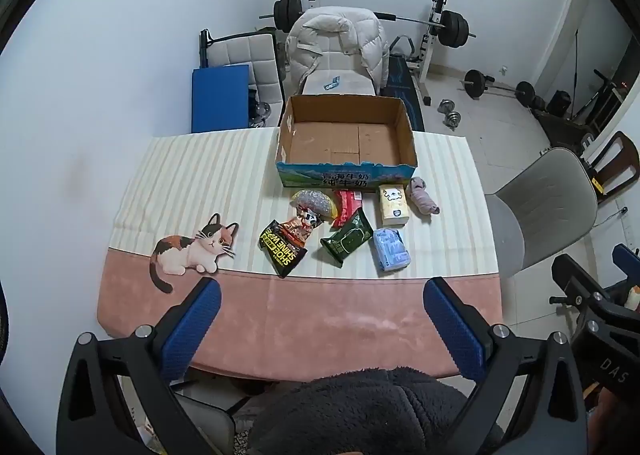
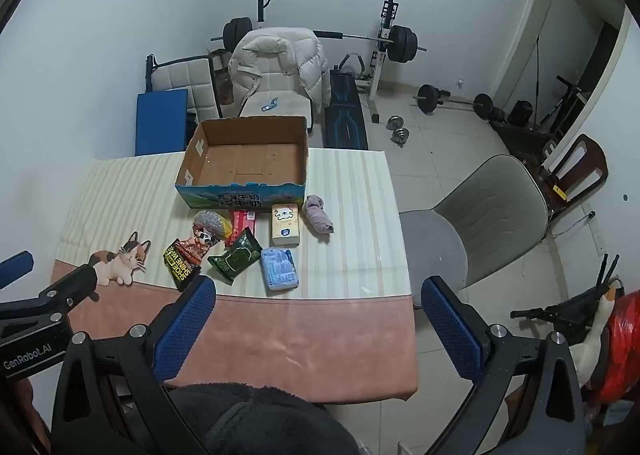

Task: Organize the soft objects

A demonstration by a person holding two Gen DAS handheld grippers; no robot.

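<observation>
An empty open cardboard box (image 1: 412, 147) (image 2: 302, 159) stands at the table's far middle. In front of it lie soft items: a rolled purple sock (image 1: 425, 197) (image 2: 318, 215), a yellow tissue pack (image 1: 394, 203) (image 2: 285, 225), a blue tissue pack (image 1: 391, 249) (image 2: 280, 269), a dark green wipes pack (image 1: 347, 239) (image 2: 236, 257), a black shoe-wipes pack (image 1: 282, 251) (image 2: 180, 265), a red pack (image 1: 347, 205) and a glittery sponge (image 1: 316, 201) (image 2: 209, 223). My left gripper (image 1: 322, 329) and right gripper (image 2: 318, 329) are open and empty, held above the table's near pink edge.
The table wears a striped cloth with a cat picture (image 1: 192, 249). A grey chair (image 1: 548, 207) stands at the right side. A jacket-draped chair (image 1: 338, 47), a blue mat (image 1: 220, 97) and weights (image 1: 452, 29) stand behind.
</observation>
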